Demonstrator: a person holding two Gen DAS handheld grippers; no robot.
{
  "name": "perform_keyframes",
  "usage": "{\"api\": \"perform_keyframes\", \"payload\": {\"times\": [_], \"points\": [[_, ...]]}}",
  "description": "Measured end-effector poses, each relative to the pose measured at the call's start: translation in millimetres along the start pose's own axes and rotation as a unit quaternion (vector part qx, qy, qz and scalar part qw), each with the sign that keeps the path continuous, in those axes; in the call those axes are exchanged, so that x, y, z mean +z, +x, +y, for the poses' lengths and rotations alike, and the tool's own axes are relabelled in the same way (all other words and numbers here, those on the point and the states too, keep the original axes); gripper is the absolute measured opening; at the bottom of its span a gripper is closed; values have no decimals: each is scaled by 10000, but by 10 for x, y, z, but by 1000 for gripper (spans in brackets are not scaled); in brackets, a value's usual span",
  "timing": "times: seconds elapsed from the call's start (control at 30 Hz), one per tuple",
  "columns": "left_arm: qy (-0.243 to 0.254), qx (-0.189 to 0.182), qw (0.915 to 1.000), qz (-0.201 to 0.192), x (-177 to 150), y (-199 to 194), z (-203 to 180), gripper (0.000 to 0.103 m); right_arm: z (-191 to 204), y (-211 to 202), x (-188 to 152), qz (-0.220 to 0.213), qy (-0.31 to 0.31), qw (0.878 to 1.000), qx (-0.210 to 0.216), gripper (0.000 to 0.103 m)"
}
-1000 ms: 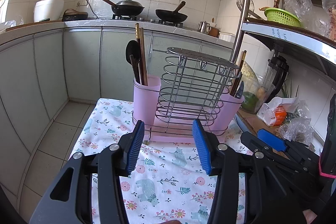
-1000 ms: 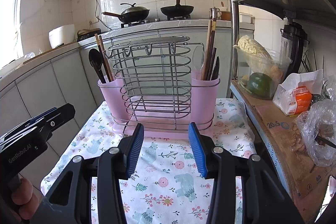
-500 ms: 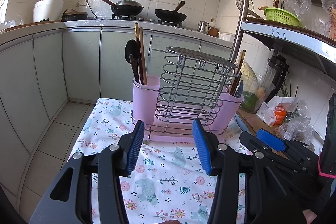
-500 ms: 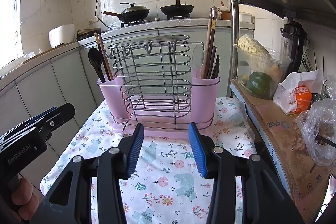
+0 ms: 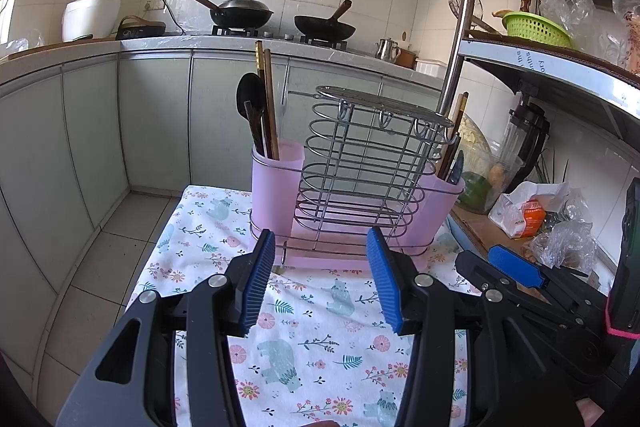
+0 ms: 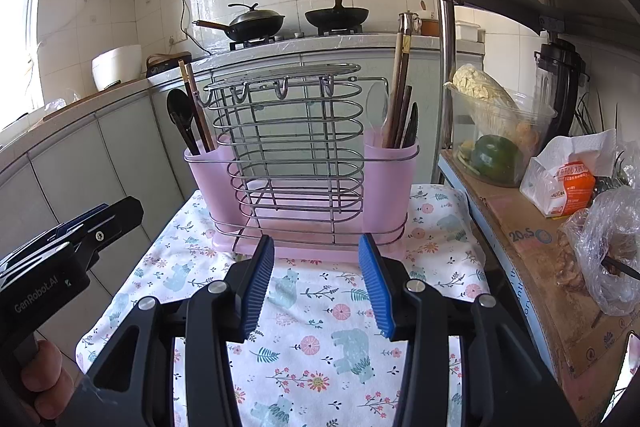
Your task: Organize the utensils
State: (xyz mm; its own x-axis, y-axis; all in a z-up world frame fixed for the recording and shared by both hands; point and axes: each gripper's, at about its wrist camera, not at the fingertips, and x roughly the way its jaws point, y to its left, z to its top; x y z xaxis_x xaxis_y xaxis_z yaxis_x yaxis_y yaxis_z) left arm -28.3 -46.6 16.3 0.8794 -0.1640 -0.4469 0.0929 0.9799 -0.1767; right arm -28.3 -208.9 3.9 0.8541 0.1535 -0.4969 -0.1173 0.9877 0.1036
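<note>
Pink plastic and bare steel wire make up the utensil holder (image 6: pixel 300 183), which stands at the far end of a small table covered by a floral tablecloth (image 6: pixel 320 339) printed with pale blue bears. The holder has a tall wire rack in the middle, with small hooks under its flat top, and a pink cup at each end.

In the left cup (image 6: pixel 206 173) stand a black spoon (image 6: pixel 180 111) and a pair of brown chopsticks (image 6: pixel 196 107), leaning outward. In the right cup (image 6: pixel 394 167) stand more chopsticks (image 6: pixel 400 87) – the tallest items there – along with a translucent spoon (image 6: pixel 378 107) and a dark serrated utensil (image 6: pixel 412 123).

The left gripper (image 5: pixel 322 281) hovers low over the cloth just in front of the holder, its blue-padded jaws spread wide with nothing between them. The right gripper (image 6: pixel 316 283) sits beside it in the same pose – jaws apart, empty, aimed at the base of the wire rack. Neither touches the holder. At the lower left edge of the right wrist view, a person's fingers wrap the handle of the left gripper.

Behind, two woks (image 6: pixel 256 21) sit on a stove, and a shelf to the right carries a clear container of vegetables (image 6: pixel 496 135).
</note>
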Motion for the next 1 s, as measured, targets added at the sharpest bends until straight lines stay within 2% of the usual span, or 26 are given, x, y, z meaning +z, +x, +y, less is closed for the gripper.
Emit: {"api": "perform_keyframes", "payload": {"times": [1.0], "points": [[90,-34,9998,200,-31,137,51,48,-88,71,-37,71,38,10000,-17,44]]}}
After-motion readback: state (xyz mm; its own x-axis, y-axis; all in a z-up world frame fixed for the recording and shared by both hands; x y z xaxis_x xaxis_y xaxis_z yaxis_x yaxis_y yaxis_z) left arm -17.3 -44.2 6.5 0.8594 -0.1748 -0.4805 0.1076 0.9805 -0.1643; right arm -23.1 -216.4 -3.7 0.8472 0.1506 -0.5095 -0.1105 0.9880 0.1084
